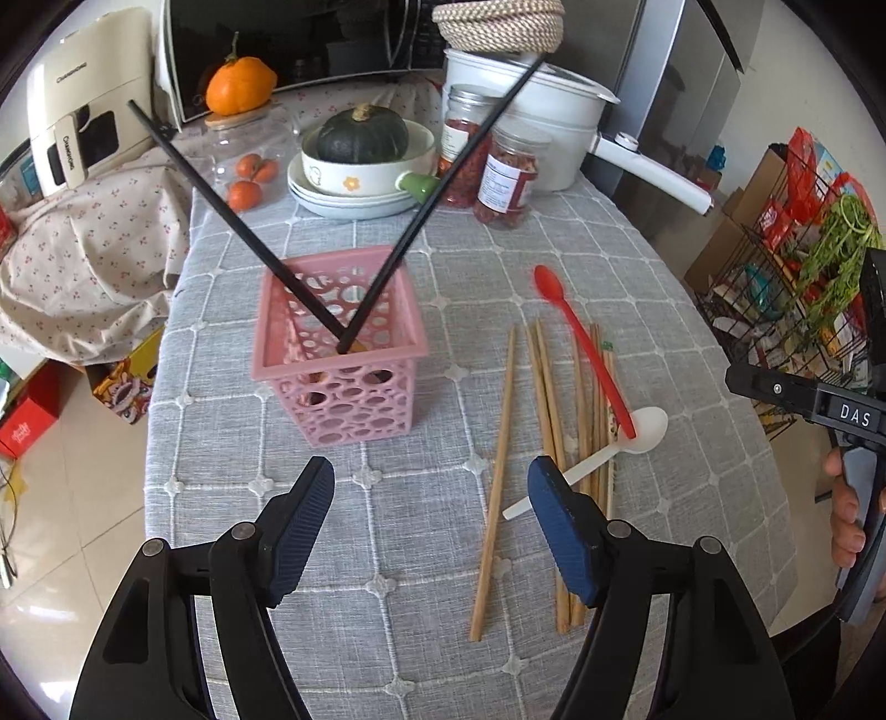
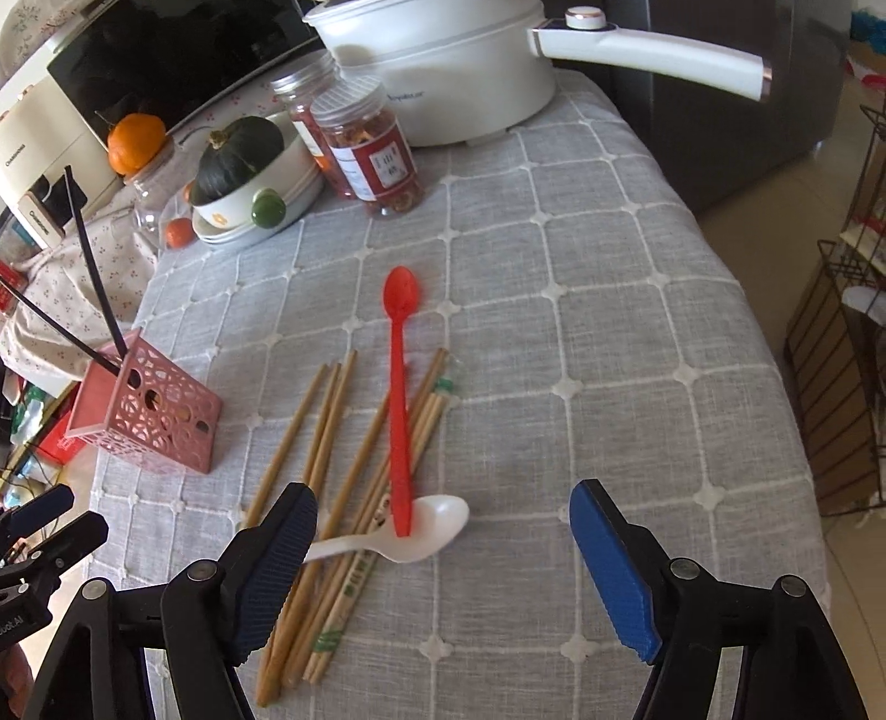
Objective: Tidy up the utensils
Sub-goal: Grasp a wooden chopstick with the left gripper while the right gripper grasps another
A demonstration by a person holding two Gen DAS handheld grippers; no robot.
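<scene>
A pink perforated basket stands on the grey tablecloth and holds two black chopsticks that cross inside it. To its right lie several wooden chopsticks, a red spoon and a white spoon; the red spoon's handle end rests in the white spoon's bowl. My left gripper is open and empty, above the table in front of the basket. My right gripper is open and empty, just above the white spoon.
At the back of the table stand a white pot with a long handle, two jars, a bowl with a dark green squash on plates, oranges and a microwave. A wire rack stands right of the table.
</scene>
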